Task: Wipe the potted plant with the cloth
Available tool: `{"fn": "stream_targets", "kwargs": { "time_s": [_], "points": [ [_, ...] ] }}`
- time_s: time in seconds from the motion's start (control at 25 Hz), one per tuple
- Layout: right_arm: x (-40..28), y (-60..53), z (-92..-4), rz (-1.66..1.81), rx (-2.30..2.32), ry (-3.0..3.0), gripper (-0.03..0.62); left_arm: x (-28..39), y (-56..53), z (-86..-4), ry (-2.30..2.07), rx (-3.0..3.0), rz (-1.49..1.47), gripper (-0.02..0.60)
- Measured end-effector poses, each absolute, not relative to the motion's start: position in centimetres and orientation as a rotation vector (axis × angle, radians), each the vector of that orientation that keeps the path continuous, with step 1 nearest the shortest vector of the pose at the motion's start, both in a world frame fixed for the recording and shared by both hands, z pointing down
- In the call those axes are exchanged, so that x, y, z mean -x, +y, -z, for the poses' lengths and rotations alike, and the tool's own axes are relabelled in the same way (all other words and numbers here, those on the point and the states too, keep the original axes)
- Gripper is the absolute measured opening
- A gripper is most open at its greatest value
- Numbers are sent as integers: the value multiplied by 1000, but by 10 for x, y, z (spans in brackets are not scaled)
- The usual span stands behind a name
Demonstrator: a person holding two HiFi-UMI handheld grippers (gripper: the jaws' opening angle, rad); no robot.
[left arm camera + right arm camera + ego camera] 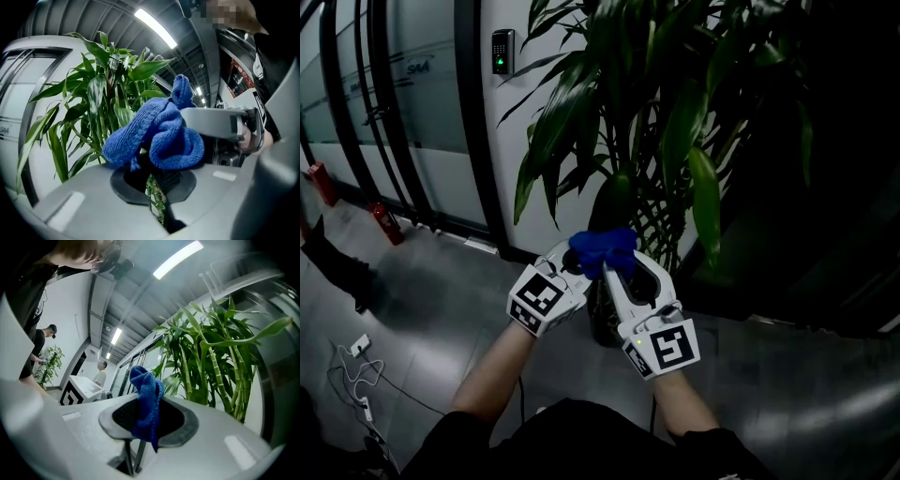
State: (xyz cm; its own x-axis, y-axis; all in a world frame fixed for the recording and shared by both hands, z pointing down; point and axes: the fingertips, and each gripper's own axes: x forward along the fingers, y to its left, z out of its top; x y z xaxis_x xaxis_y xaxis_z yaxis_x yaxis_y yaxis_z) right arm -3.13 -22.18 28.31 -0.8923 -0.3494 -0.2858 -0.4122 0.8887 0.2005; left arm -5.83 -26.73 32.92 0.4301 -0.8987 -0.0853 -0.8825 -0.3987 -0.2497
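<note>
A blue cloth [602, 246] is bunched between my two grippers, held close together in front of the potted plant [628, 122]. My left gripper [578, 268] is shut on one side of the cloth [159, 131], which heaps over its jaws [154, 176]. A finger of the right gripper [211, 124] reaches into the bunch from the right. My right gripper [615, 270] pinches a narrow fold of the cloth [146, 399] between its jaws [143, 427]. Green leaves and bamboo-like stalks [211, 357] rise just beyond; the same plant [103, 98] fills the left gripper view.
Two red fire extinguishers [386, 223] stand by the glass wall at the left. A white charger and cable [356, 370] lie on the grey floor. A dark shoe [333, 267] is at the far left. Two people [41, 350] stand far off.
</note>
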Motion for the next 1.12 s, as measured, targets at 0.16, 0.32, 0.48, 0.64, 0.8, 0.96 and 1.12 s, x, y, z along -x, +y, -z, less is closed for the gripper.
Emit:
{"fn": "stream_targets", "kwargs": {
  "time_s": [0.16, 0.32, 0.48, 0.64, 0.8, 0.96, 1.12],
  "points": [
    [33, -221, -299, -335, 541, 2851, 104, 63, -261, -348, 1610, 2438, 114, 6],
    [35, -218, -314, -282, 494, 2879, 104, 71, -253, -368, 1694, 2444, 113, 6],
    [48, -207, -326, -227, 384, 2906, 104, 88, -243, -383, 1816, 2420, 99, 6],
    [67, -197, -337, -176, 240, 2926, 104, 112, -226, -393, 1974, 2345, 119, 6],
    [79, -179, -346, -102, 97, 2931, 104, 137, -186, -405, 2156, 2222, 140, 6],
    [92, -158, -358, -24, -15, 2931, 104, 158, -144, -419, 2336, 2124, 120, 6],
    [113, -140, -366, 3, -73, 2931, 104, 182, -113, -432, 2425, 2055, 96, 6]
  ]
}}
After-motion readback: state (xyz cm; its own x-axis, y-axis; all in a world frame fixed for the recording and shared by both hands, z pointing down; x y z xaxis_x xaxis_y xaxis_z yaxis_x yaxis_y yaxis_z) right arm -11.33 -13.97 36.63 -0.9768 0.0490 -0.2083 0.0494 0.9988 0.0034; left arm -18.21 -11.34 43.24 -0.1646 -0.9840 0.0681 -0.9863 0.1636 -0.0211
